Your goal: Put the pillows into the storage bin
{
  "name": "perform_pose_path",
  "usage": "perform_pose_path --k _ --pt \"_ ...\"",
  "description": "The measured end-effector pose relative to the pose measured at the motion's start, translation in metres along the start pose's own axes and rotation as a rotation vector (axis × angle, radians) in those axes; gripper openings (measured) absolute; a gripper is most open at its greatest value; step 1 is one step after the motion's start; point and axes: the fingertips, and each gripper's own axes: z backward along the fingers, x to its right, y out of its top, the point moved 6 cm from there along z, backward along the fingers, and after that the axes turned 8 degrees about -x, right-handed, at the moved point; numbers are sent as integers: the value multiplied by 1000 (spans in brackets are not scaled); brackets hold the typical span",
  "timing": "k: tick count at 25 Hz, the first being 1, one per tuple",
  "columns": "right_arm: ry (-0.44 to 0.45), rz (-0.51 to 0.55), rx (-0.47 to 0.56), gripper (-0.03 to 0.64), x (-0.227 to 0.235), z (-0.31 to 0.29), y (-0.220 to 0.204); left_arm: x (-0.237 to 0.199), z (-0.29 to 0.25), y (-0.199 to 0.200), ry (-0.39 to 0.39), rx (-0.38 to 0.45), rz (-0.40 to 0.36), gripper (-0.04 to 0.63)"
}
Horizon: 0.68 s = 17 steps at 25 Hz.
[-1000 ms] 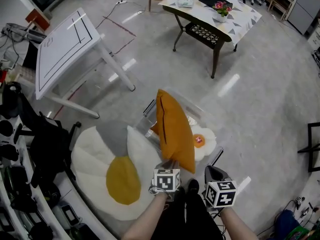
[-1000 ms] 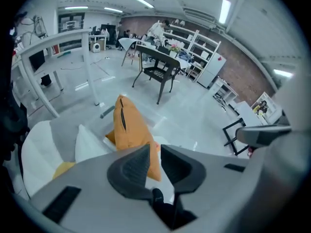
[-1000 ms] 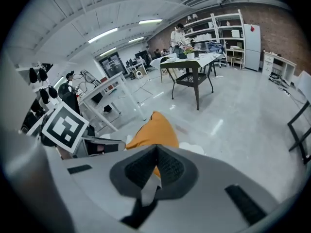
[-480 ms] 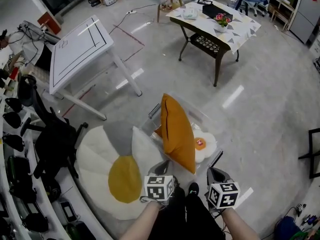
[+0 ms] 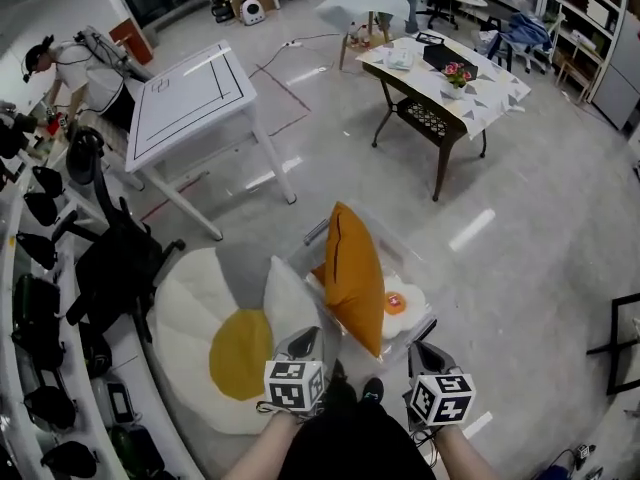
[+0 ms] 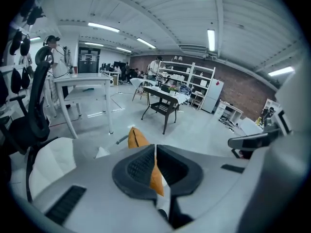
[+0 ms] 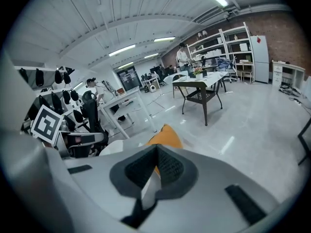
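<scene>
— What are the tools doing?
— Left tool [image 5: 303, 342] and right tool [image 5: 424, 352] are each pressed together on nothing, held just short of the bin [image 5: 316, 232].
— And inside it?
— An orange pillow [image 5: 355, 278] stands on edge, probably too wide to lie flat, with a small egg pillow [image 5: 400, 300] beside it. The big egg pillow [image 5: 215, 338] lies on the floor beside the bin, not yet in

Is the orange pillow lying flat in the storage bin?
No, the orange pillow stands on edge in the clear storage bin, beside a small egg pillow.
</scene>
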Motion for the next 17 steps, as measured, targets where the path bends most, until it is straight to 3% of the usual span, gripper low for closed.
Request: perform_pose_path --k 8,17 --pt "49 -3 38 0 -14 14 7 2 51 -15 45 102 69 20" --pt "161 246 87 0 -95 22 9 -40 126 -59 157 179 154 20"
